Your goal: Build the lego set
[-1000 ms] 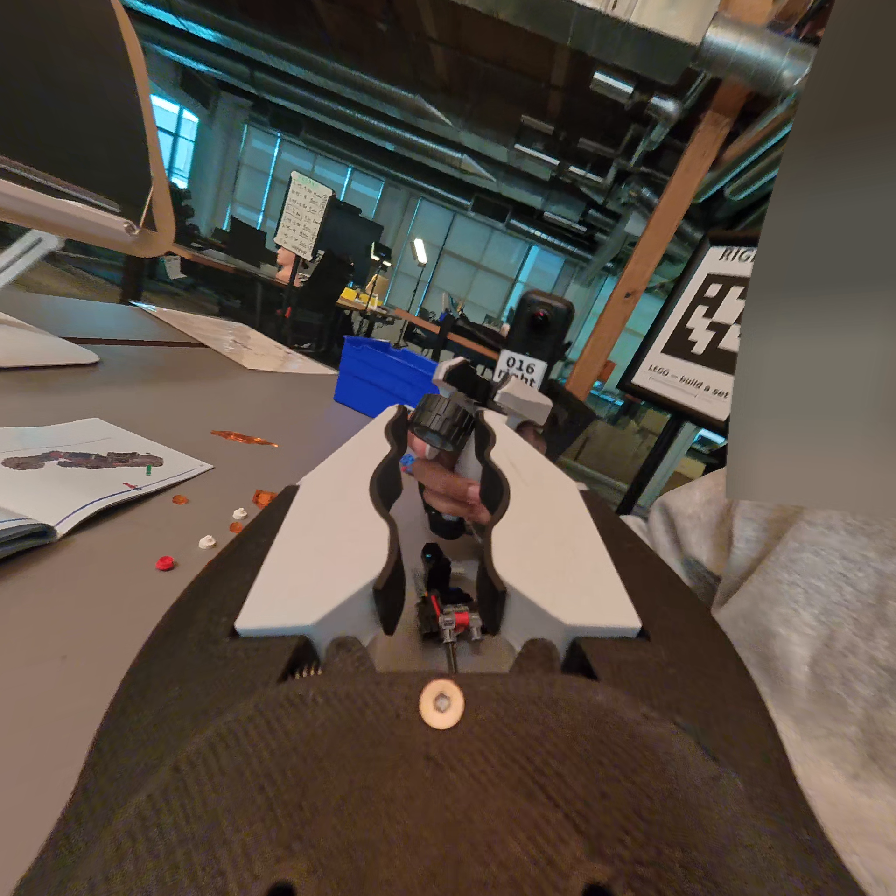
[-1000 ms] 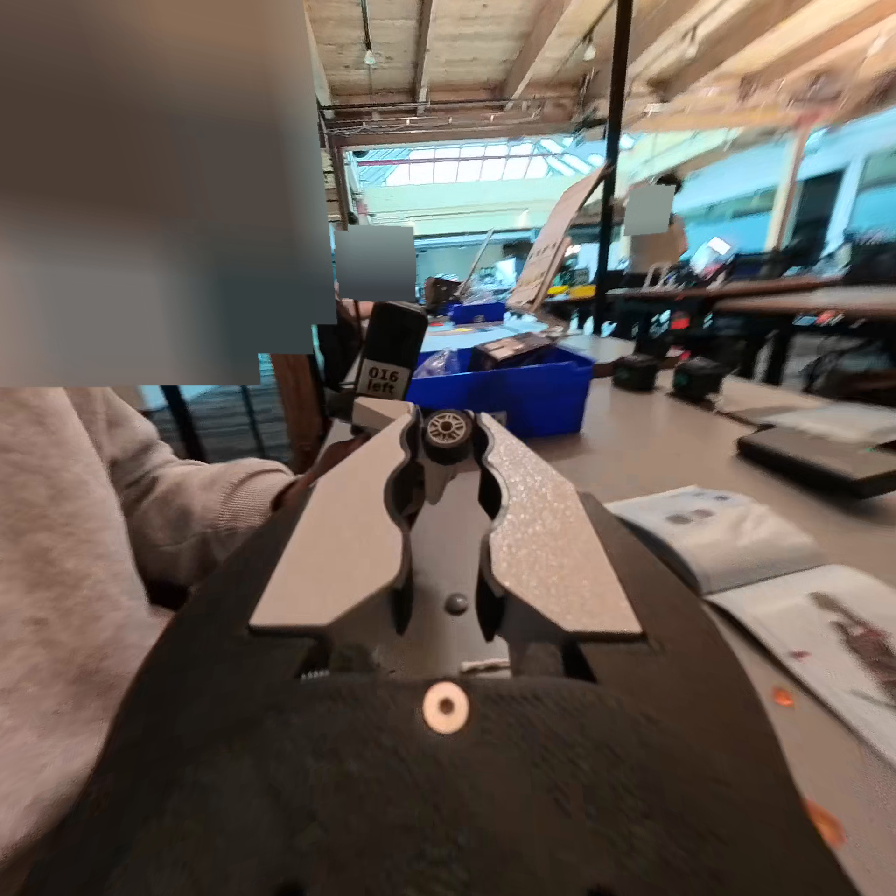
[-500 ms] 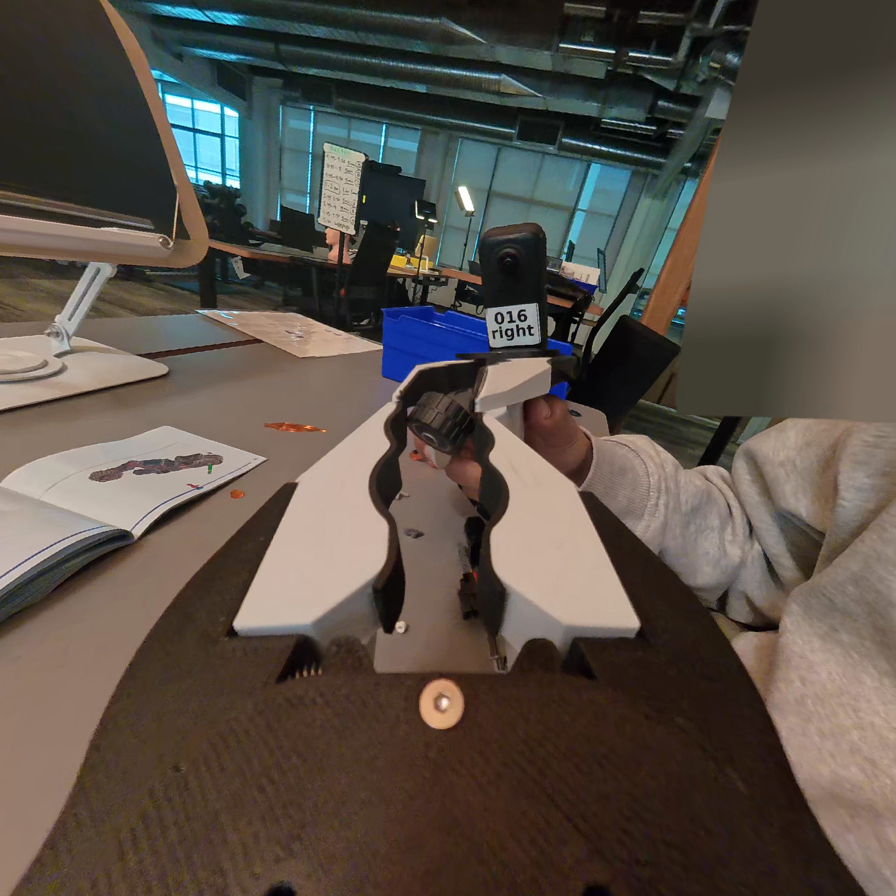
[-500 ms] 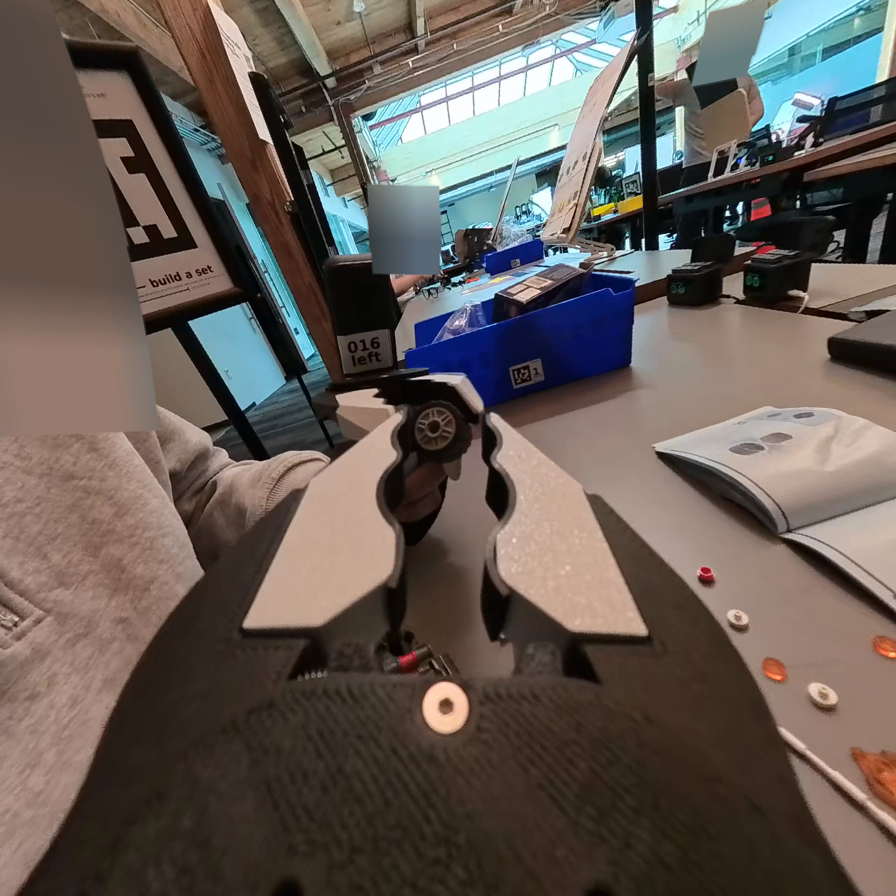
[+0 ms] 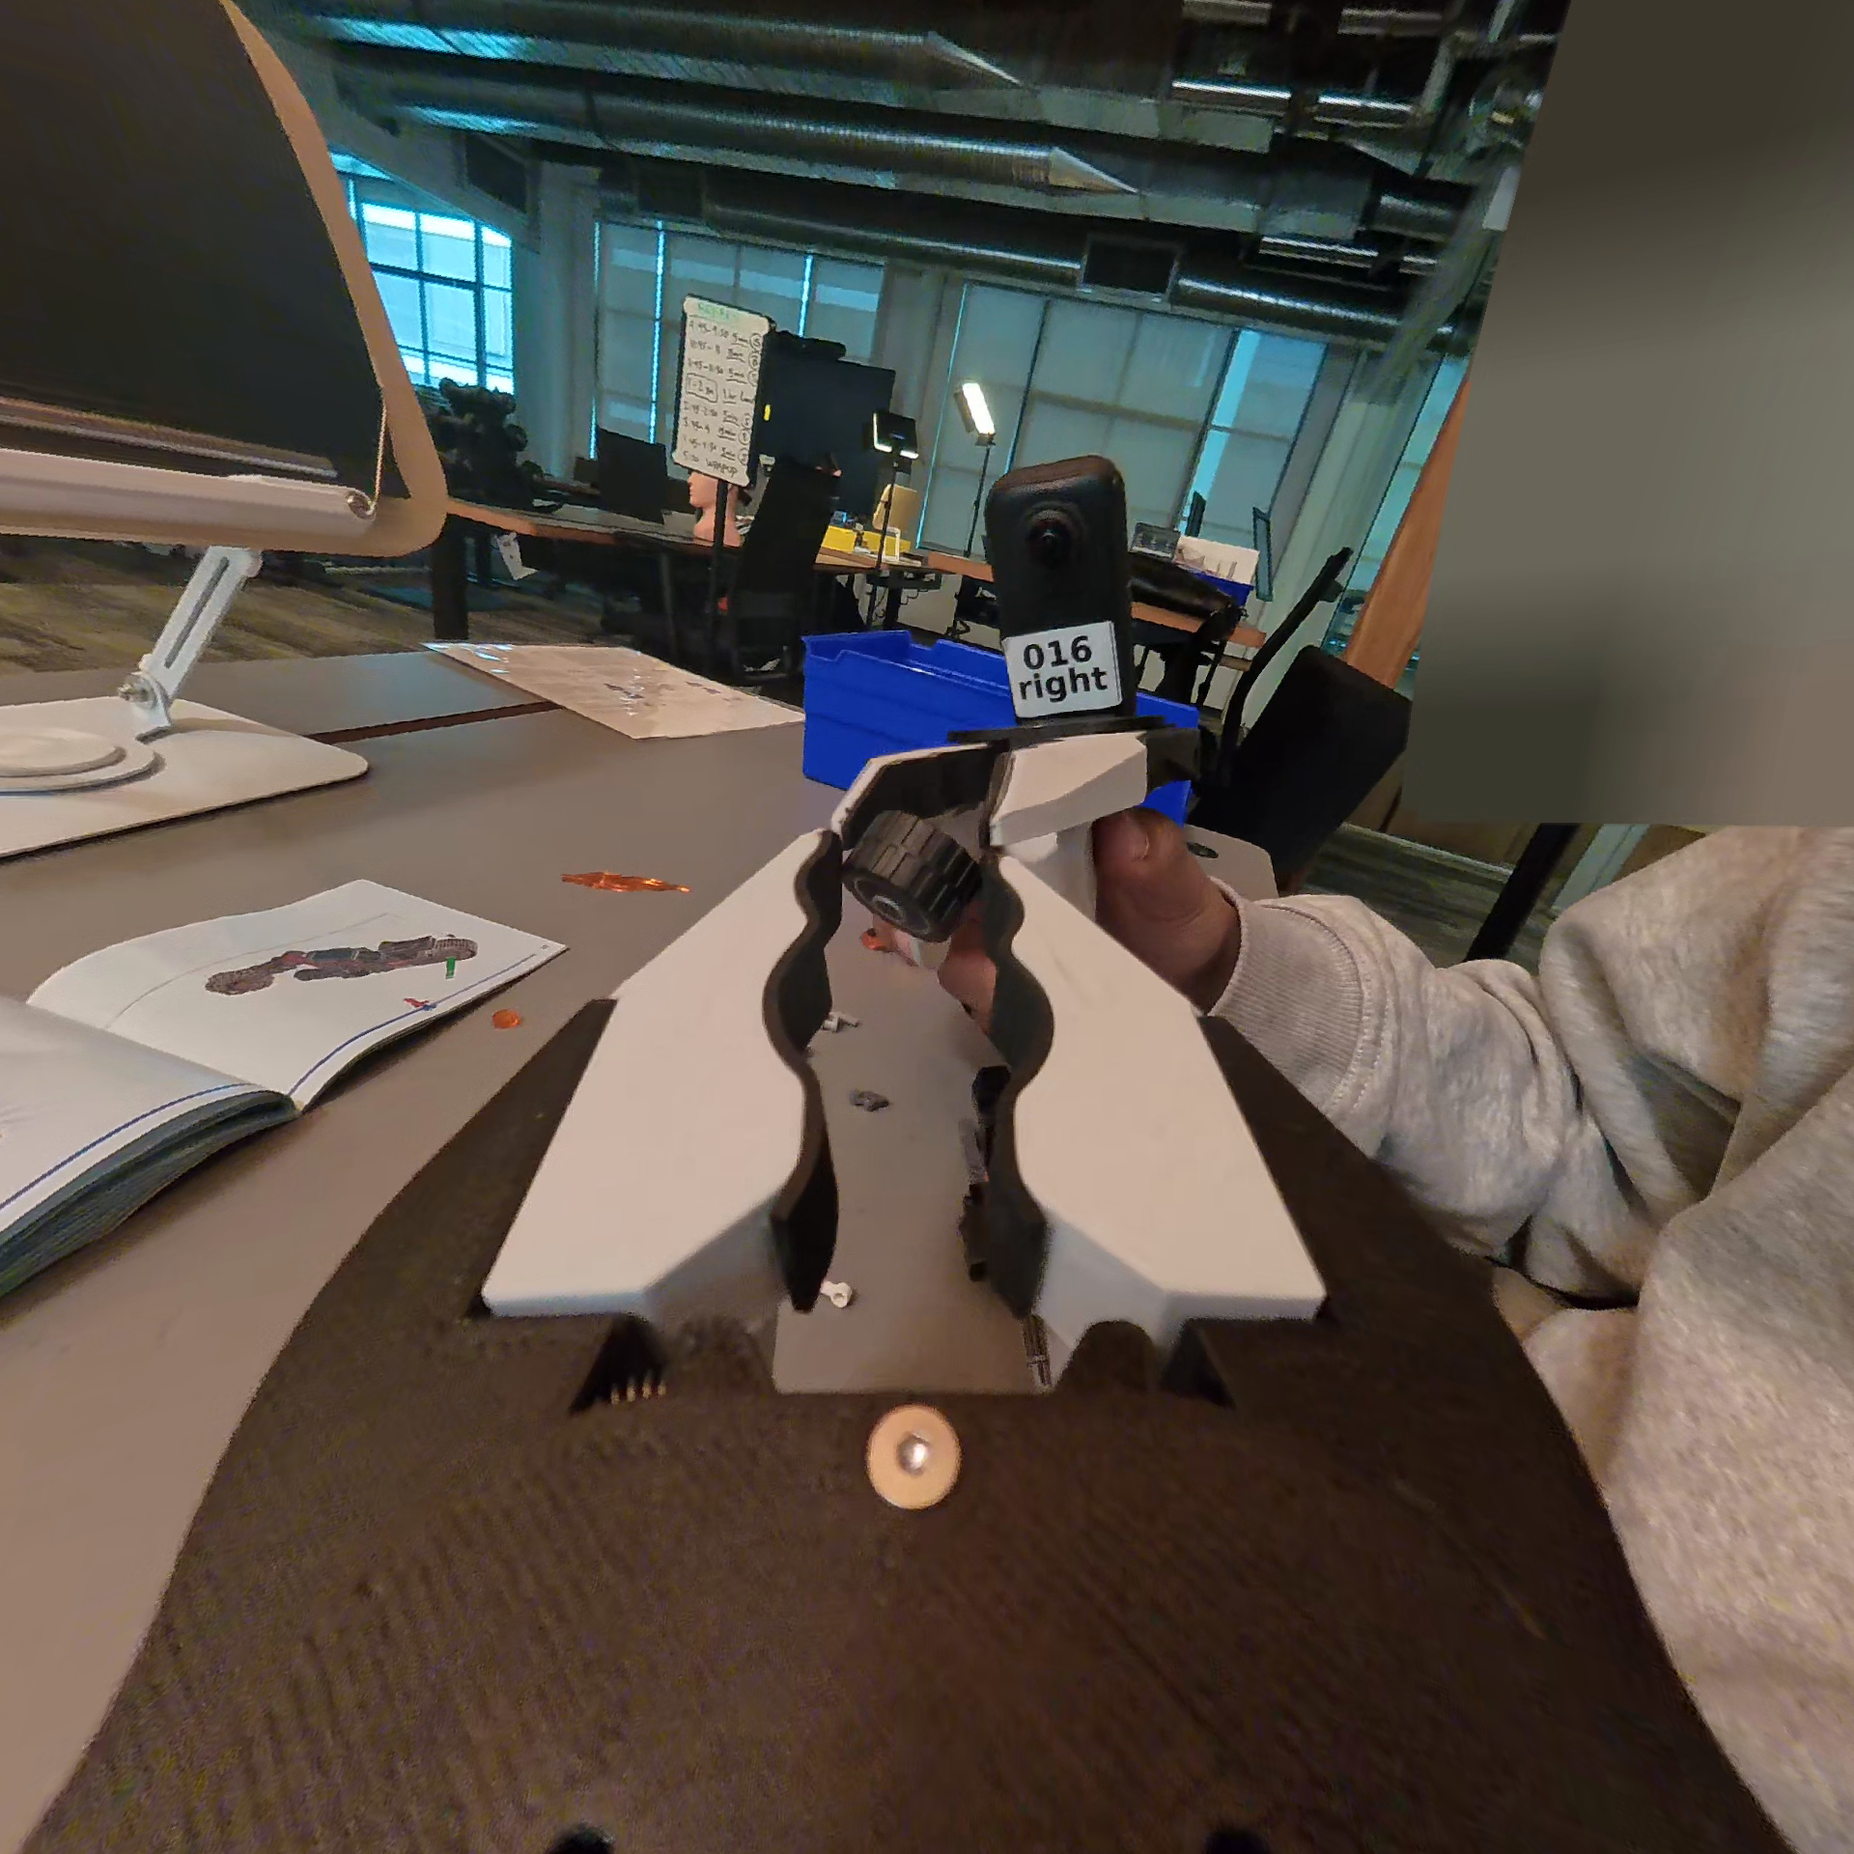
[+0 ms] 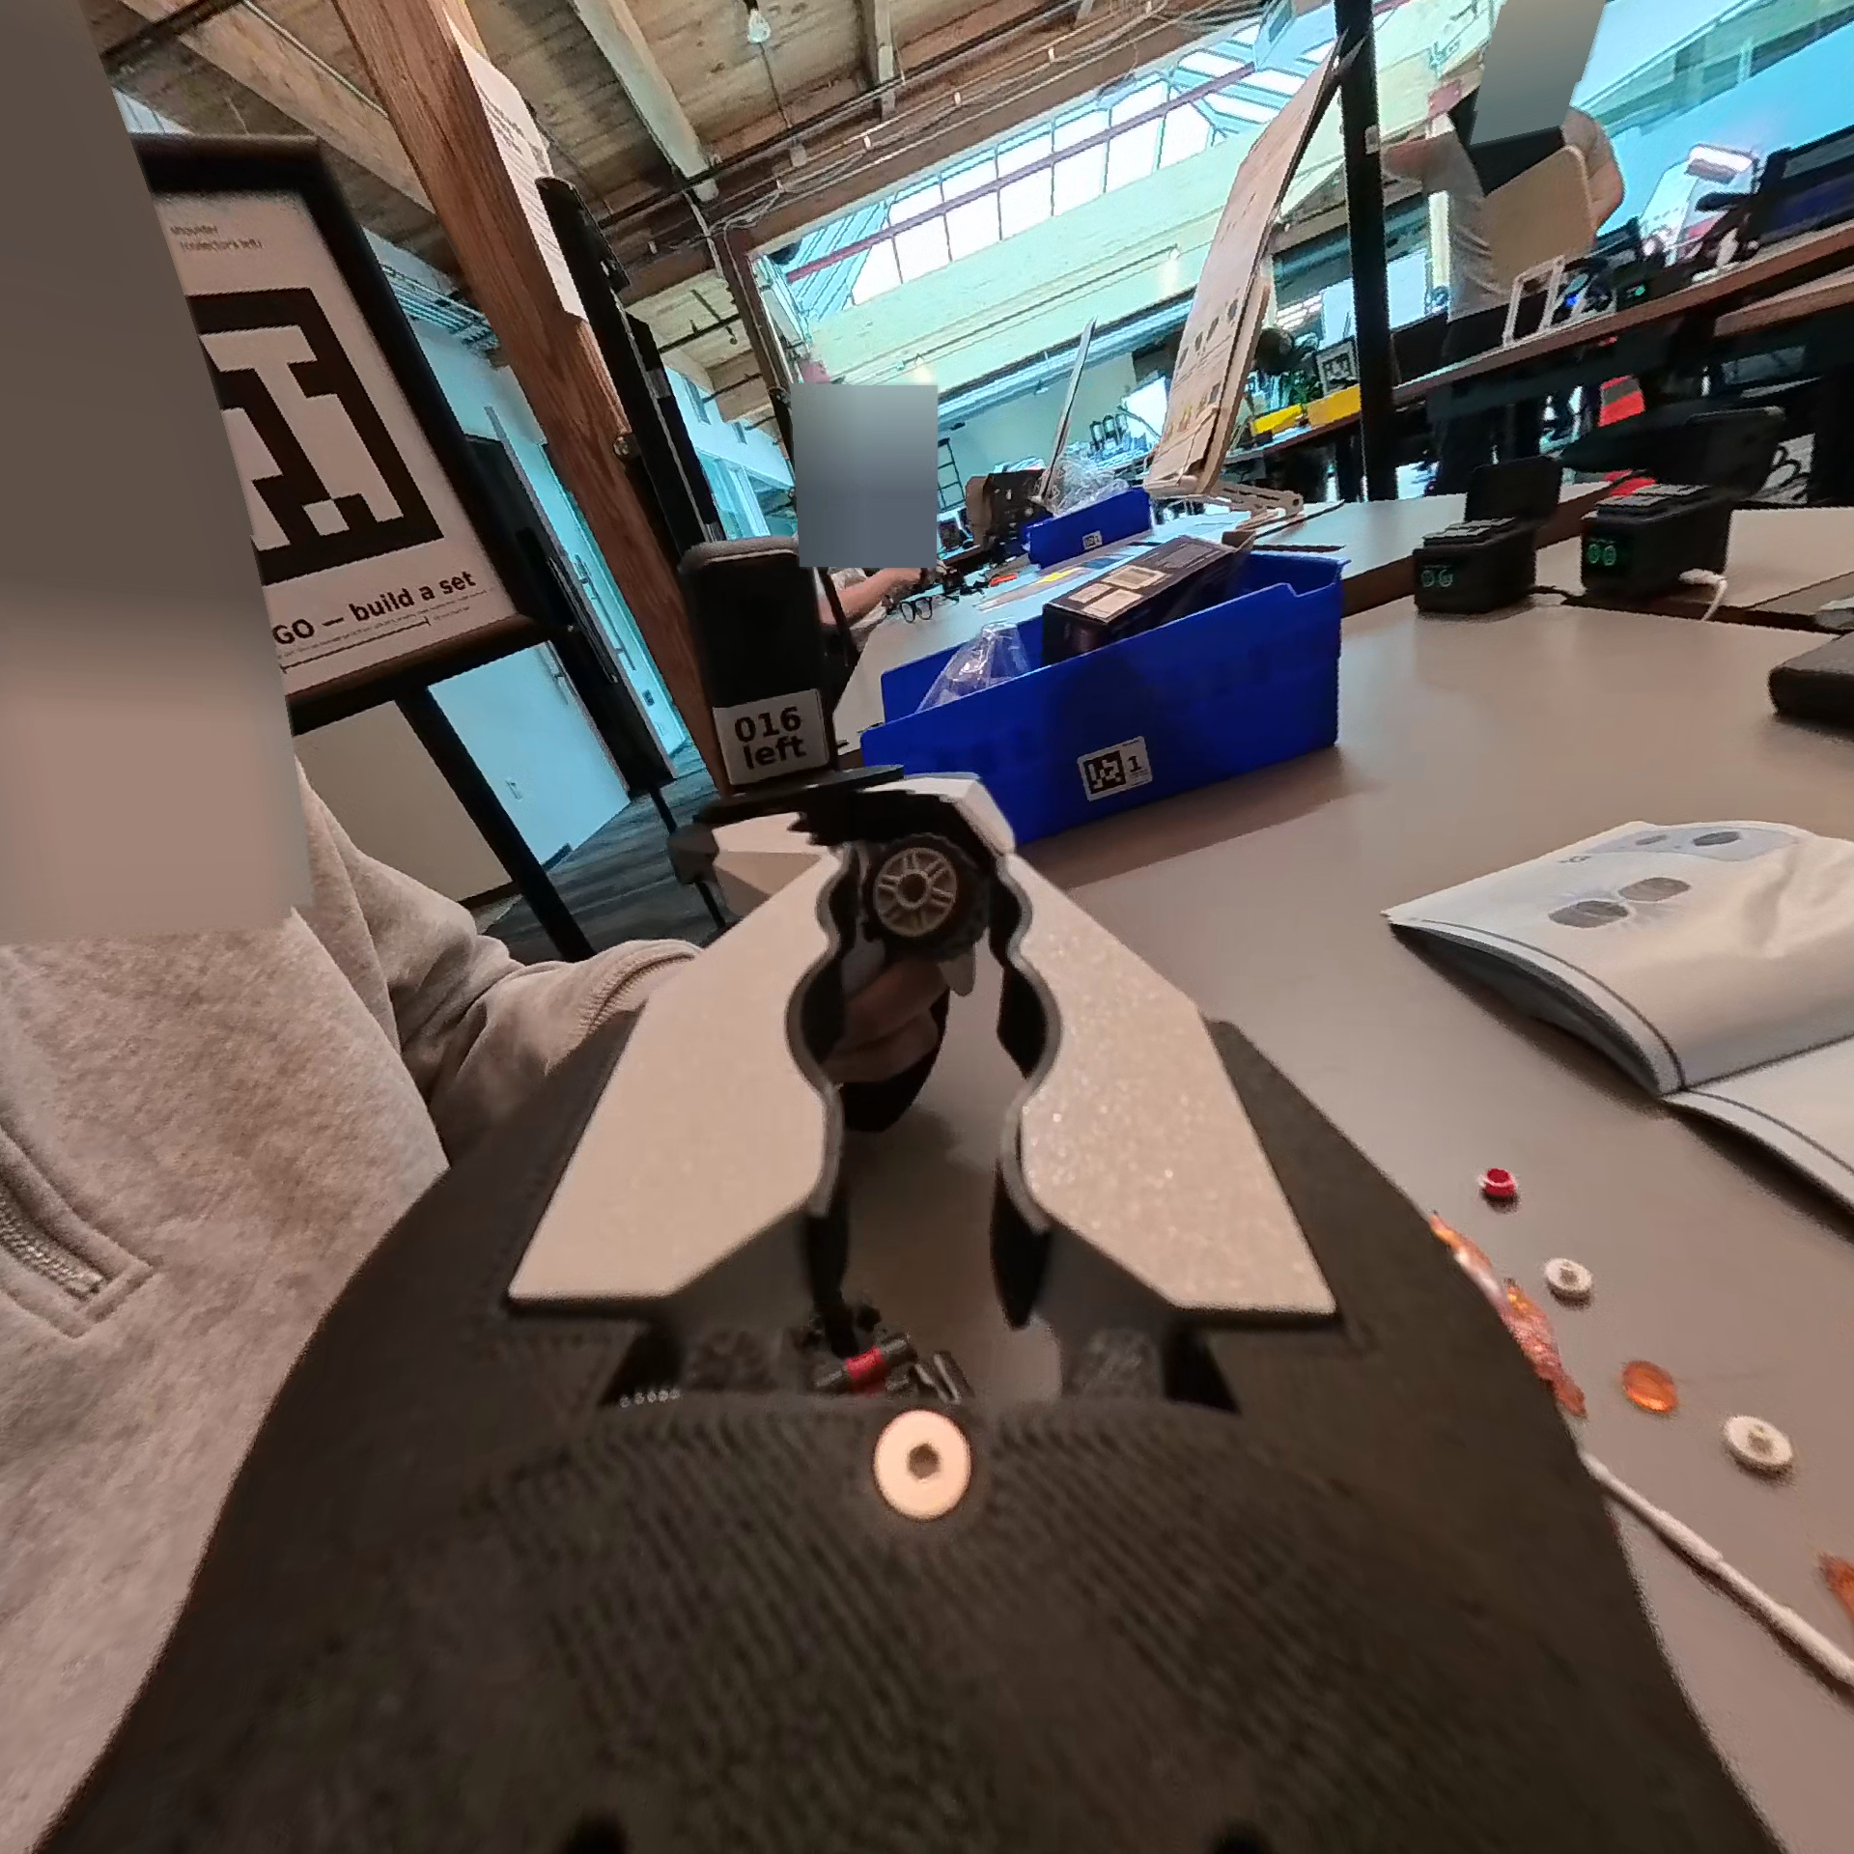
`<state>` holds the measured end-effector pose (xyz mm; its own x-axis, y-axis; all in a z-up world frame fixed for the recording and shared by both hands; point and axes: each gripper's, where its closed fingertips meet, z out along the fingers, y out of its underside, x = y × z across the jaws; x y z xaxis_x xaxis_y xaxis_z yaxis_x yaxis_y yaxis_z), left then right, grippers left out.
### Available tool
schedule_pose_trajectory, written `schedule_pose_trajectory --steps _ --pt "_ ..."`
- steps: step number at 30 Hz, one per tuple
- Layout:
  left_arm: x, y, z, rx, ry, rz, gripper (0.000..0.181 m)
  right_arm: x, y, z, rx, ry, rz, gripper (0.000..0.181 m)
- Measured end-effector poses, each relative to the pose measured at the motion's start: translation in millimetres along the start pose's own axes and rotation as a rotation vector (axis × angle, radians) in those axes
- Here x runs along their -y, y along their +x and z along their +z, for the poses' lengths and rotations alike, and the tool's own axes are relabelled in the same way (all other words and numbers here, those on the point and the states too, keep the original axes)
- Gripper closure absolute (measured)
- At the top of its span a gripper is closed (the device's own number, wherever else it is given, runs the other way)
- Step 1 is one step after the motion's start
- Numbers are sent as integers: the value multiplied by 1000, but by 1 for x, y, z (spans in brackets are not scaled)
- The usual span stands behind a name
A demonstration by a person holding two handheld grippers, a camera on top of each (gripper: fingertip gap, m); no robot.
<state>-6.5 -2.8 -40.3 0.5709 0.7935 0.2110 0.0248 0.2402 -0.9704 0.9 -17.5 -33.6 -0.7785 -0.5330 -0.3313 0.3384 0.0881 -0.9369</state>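
A small black wheel (image 5: 908,883) with a grey hub (image 6: 913,888) is held in the air between both grippers, which face each other tip to tip. My left gripper (image 5: 913,863) is shut on it from one side. My right gripper (image 6: 918,883) is shut on it from the other. The right gripper (image 5: 1003,793) shows just behind the wheel in the left wrist view, and the left gripper (image 6: 863,813) shows in the right wrist view. A small black-and-red lego assembly (image 6: 863,1364) shows low between the right fingers, mostly hidden.
An open instruction booklet (image 5: 301,983) (image 6: 1655,953) lies on the grey table (image 6: 1505,783). Loose red (image 6: 1497,1184), white (image 6: 1568,1279) and orange (image 6: 1648,1386) small pieces lie beside it. A blue bin (image 6: 1154,702) stands farther back. A tablet stand (image 5: 150,742) stands at far left. A person's grey sleeves (image 5: 1505,1053) flank the grippers. My two grippers' fingertips are within a few centimetres of each other.
Both grippers have tilted down and swung together, so more table and less ceiling shows. The wheel has stayed between both sets of fingertips.
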Motion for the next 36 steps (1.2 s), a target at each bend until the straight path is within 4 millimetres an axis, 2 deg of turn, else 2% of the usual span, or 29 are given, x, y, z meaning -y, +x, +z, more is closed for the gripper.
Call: schedule_pose_trajectory --steps 12,24,26,32,36 --pt "-5 -6 2 127 -55 187 156 -7 8 0 3 -30 101 162" --pt "-5 -6 2 133 -55 194 156 -3 10 -3 -11 -18 84 170" --pt "-6 -5 2 121 -58 195 156 0 11 -5 -17 -3 79 181" --pt "-4 -6 1 123 -46 180 156 8 9 -9 5 46 92 181" --pt "-2 -6 0 120 -35 172 156 4 13 -7 -30 23 75 169"
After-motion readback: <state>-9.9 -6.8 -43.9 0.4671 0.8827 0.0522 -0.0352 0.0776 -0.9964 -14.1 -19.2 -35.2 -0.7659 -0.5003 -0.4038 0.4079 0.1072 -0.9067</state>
